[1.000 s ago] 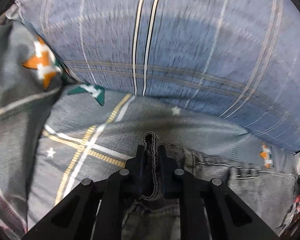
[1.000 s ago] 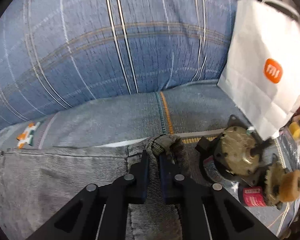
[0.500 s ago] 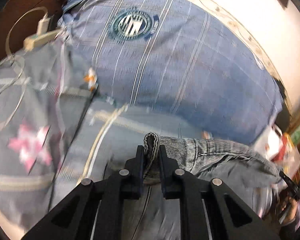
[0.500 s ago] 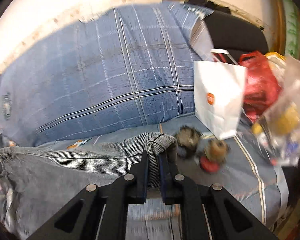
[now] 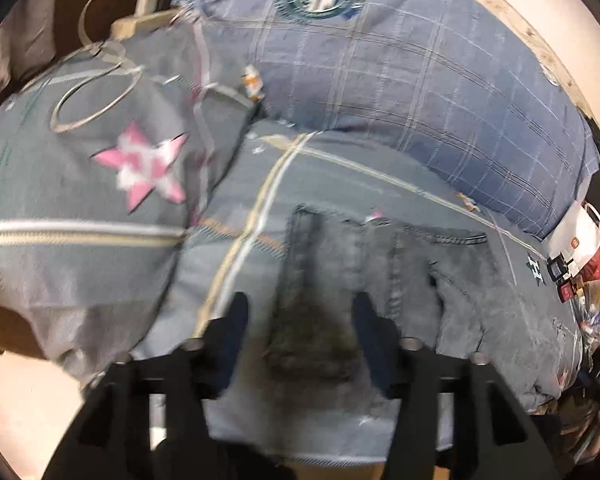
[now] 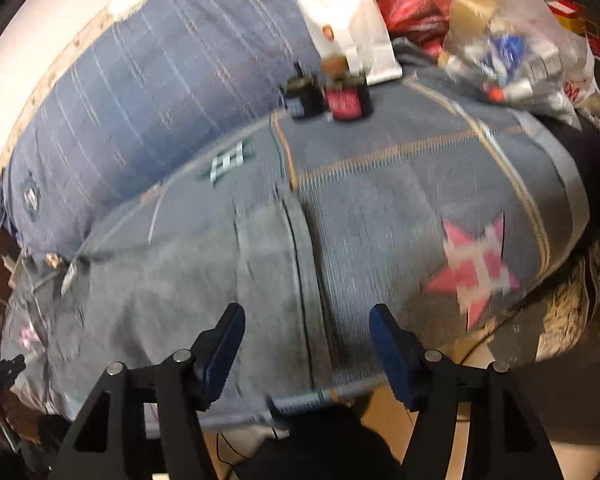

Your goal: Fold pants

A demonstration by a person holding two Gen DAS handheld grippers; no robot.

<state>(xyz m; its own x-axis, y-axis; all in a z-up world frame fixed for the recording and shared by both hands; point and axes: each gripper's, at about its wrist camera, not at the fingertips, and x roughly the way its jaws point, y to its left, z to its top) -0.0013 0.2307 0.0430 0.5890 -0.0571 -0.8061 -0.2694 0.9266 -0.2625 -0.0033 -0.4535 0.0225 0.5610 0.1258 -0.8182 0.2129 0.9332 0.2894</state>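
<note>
Bed [image 5: 236, 184] carries the grey pants [image 5: 380, 280] flat; we see left claw [image 5: 298, 312] and right claw [image 6: 304, 324] spread wide, gripping nothing.

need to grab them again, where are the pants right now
The pants lie flat on the bedsheet, just ahead of both open grippers, below the blue plaid pillow.

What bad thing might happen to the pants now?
Both the left gripper and right gripper are open, so the pants lie loose and could slump out of shape. They lie near the bed edge and may slide off. The small jars nearby could get knocked.
</note>
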